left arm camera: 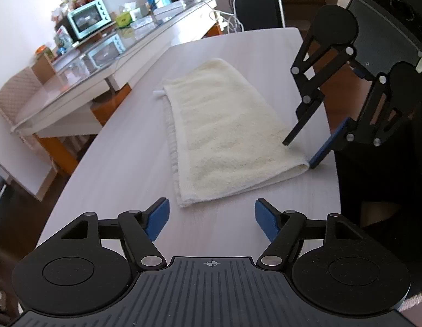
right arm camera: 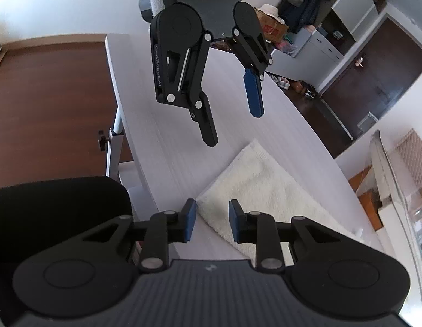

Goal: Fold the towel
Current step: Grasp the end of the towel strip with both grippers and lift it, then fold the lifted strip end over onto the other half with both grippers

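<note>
Both claws, left and right, gape over folded towel on pale table.

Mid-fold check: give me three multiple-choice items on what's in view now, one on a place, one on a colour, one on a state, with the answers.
1. Where is the right hand-held gripper?
A. at a corner of the towel
B. over the bare far end of the table
C. off the table

2. What colour are the pads on the left hand-held gripper?
A. red
B. blue
C. white

3. How does the towel lie?
A. bunched in a heap
B. hanging over the edge
C. folded flat

Answers: A, its fingers straddle the towel's near right corner in the left wrist view; B, blue pads show on both fingers; C, a doubled edge shows and it lies flat on the table.
</note>
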The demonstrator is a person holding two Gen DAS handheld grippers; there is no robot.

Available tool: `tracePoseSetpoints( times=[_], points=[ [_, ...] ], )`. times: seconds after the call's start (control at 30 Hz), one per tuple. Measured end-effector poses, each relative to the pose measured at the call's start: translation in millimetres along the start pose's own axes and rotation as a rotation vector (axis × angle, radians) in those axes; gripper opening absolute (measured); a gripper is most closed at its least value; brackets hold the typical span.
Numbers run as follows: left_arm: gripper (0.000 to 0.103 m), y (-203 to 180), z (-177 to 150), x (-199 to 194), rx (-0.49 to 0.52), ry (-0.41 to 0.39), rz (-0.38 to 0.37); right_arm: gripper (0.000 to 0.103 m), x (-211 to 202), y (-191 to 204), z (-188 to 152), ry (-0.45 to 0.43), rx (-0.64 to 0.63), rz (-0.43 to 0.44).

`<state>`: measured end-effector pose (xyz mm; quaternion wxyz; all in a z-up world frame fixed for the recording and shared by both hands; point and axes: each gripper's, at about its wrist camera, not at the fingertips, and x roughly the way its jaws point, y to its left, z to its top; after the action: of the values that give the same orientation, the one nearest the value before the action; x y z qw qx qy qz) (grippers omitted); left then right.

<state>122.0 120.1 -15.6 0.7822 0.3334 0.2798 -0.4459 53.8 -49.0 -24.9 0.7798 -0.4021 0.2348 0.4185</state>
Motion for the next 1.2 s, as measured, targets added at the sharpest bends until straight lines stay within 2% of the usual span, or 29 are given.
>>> tracePoseSetpoints(
  times=[0.03,0.07,0.1,0.13,0.2,0.37,0.47,0.73,0.83,1.0,1.13,1.2],
  points=[
    [0.074,-1,-1,-1,0.005,-0.004,-0.003,0.029,2,0,1,0.000,-0.007,-0.001],
    [0.074,-1,-2,-3,0.010,-0.007,-0.006,0.023,4,1,1,0.001,-0.014,0.000],
    [0.074,-3,-2,-4,0.023,-0.011,-0.005,0.011,6,1,1,0.003,-0.019,0.007],
    [0.074,-4,-2,-4,0.033,-0.012,-0.004,0.009,9,-1,0,0.005,-0.020,0.021],
    [0.074,-11,-2,-4,0.076,-0.013,-0.002,0.008,7,-5,-1,-0.001,-0.006,0.033],
    [0.074,-29,1,-2,0.173,-0.030,0.011,0.008,-18,-38,-14,-0.053,0.140,0.158],
    [0.074,-43,10,6,0.227,-0.044,0.002,0.008,-39,-56,-28,-0.079,0.200,0.230],
    [0.069,-72,32,21,0.332,-0.070,-0.040,0.008,-77,-96,-64,-0.135,0.338,0.346],
    [0.058,-81,41,27,0.364,-0.070,-0.056,0.008,-89,-105,-78,-0.168,0.378,0.377],
    [0.012,-89,57,35,0.343,0.006,-0.108,0.008,-98,-106,-91,-0.167,0.373,0.353],
    [0.009,-92,68,39,0.298,0.053,-0.133,0.009,-92,-93,-95,-0.139,0.336,0.306],
    [0.008,-91,72,42,0.276,0.059,-0.148,0.020,-87,-85,-96,-0.136,0.332,0.282]
  ],
)
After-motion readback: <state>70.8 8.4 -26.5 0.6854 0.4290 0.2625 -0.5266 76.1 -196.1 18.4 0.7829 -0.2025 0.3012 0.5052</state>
